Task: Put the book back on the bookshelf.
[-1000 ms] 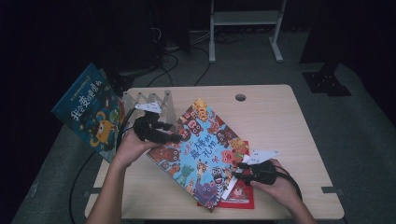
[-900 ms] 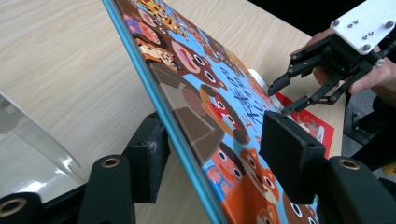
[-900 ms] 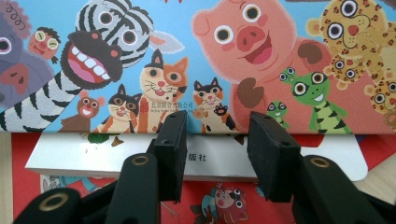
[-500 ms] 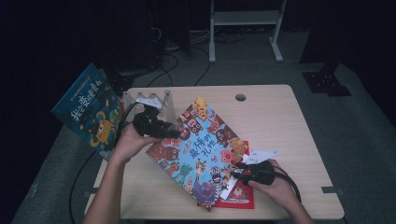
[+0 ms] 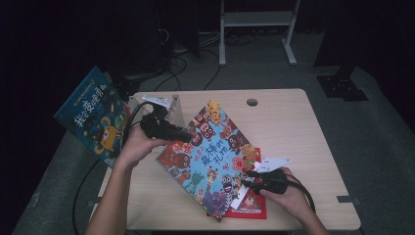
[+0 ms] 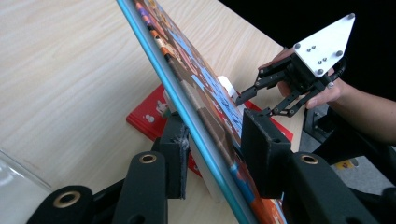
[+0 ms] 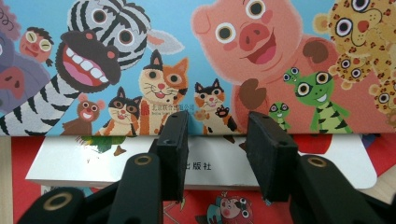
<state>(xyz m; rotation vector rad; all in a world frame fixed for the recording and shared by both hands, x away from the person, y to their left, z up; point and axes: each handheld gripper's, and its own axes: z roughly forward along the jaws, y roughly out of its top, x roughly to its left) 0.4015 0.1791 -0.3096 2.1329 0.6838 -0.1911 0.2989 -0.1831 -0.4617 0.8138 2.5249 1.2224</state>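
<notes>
A picture book (image 5: 210, 152) with cartoon animals on its cover stands tilted over the table, its upper left edge raised. My left gripper (image 5: 188, 136) holds that edge. In the left gripper view its jaws (image 6: 212, 140) have just been closing, and the pads sit against both faces of the book (image 6: 196, 74). My right gripper (image 5: 247, 178) is at the book's lower right edge, seen farther off as the right gripper (image 6: 259, 103). In the right gripper view its jaws (image 7: 217, 135) stand apart, facing the cover (image 7: 210, 56), with nothing clamped between them.
A red book (image 5: 254, 205) lies flat under the tilted one, with a white booklet (image 7: 84, 163) on it. A blue book (image 5: 93, 117) leans at the table's left edge beside a clear stand (image 5: 173, 110). The wooden table (image 5: 293, 127) has a cable hole (image 5: 252, 102).
My left hand has shifted slightly toward the far side along the book's edge, and its jaws have narrowed onto it. The right hand has stayed in place.
</notes>
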